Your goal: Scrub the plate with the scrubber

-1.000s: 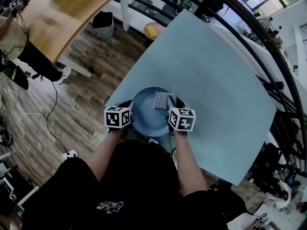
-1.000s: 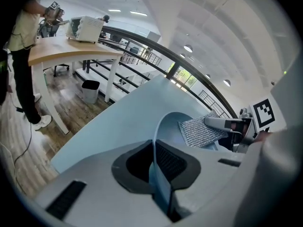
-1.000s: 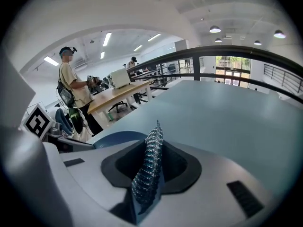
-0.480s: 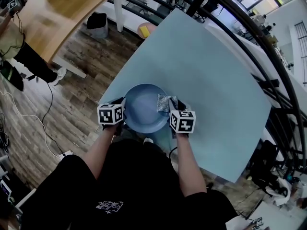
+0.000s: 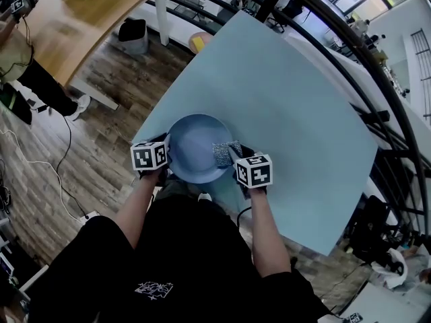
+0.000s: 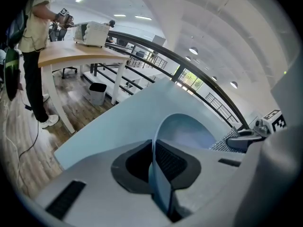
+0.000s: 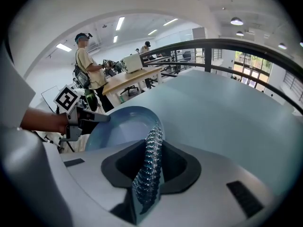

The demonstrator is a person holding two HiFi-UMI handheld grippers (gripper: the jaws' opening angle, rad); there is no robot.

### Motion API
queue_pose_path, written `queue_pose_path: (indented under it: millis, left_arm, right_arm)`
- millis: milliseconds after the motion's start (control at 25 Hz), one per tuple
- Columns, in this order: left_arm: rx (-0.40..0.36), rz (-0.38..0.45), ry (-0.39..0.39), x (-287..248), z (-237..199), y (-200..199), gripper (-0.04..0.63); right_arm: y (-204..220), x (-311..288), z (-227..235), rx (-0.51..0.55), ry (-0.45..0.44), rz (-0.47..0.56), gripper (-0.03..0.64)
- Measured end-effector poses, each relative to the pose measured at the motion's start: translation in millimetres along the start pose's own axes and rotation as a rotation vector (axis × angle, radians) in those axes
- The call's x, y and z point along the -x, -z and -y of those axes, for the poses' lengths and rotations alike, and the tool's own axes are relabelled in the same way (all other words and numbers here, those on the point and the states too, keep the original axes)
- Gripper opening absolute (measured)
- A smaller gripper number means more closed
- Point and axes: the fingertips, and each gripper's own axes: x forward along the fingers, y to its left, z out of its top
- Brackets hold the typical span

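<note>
A round blue plate lies near the front edge of the light blue table. My left gripper is shut on the plate's left rim, and the rim runs edge-on between its jaws. My right gripper is shut on a silvery mesh scrubber, which rests on the right part of the plate. In the right gripper view the scrubber stands edge-on between the jaws with the plate just beyond it.
A railing curves round the table's far side. A wooden desk and a dark bin stand on the floor at the left. A person stands by that desk. The table's front edge is close to my grippers.
The scrubber has slid left and toward me across the plate with my right gripper. The left gripper keeps its hold on the rim; the plate sits slightly further left in view.
</note>
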Motion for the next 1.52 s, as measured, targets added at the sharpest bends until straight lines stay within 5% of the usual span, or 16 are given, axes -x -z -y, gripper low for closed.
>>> queue_pose_path:
  millis: [480,1520]
  left_arm:
    - [0.029,0.009,-0.019,-1.7,0.7,0.8,0.028]
    - [0.075,-0.002,-0.002,-1.0,-0.3,-0.1,0.028]
  right_arm:
    - [23.2,-7.1,-20.3,-0.185,-0.109,0.016,0.092]
    - [-8.5,-60.6,-104.9,-0.106,-0.149,0.017,0.094]
